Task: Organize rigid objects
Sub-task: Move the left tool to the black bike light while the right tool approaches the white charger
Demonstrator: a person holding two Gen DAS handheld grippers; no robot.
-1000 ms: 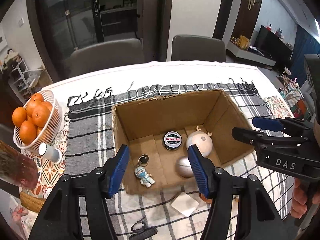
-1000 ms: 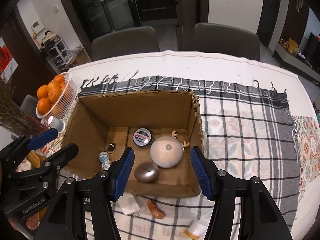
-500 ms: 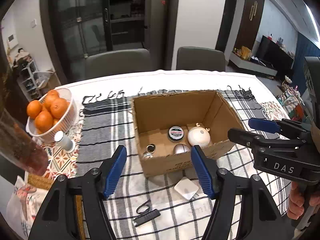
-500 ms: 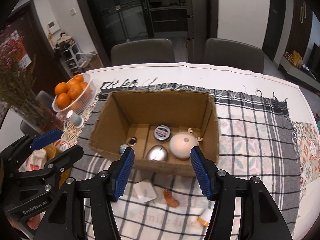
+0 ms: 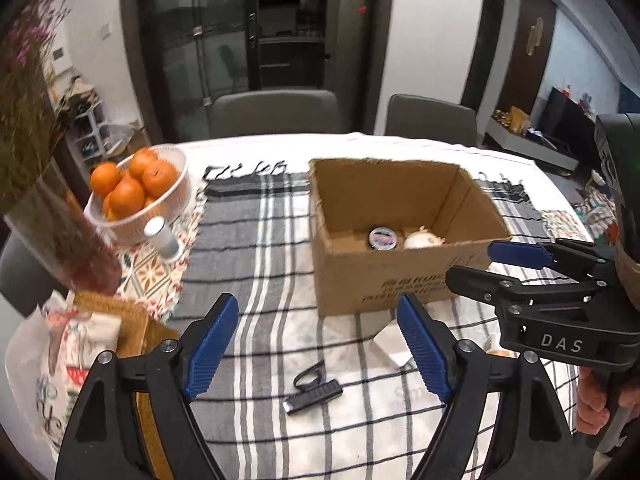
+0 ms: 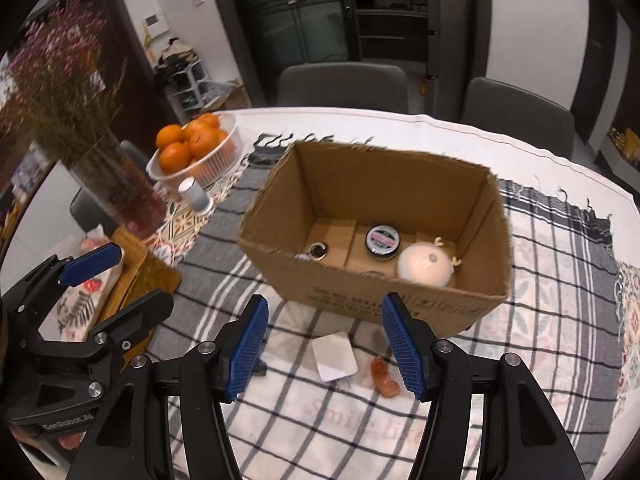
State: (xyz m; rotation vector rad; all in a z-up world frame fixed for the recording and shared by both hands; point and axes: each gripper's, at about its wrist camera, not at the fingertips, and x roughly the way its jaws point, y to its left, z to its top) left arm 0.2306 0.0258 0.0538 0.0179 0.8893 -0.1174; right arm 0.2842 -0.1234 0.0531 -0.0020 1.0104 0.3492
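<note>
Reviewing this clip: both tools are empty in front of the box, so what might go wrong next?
1. The black clip lies flat on the checked cloth; the opening left tool may snag fabric.
2. The white packet and orange piece sit against the cardboard box; the right tool may bump it.

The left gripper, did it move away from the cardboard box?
Yes. The left gripper has backed off from the cardboard box: earlier it hung over the box's inside, now over the cloth in front of it. Its jaws are opening, empty.
</note>
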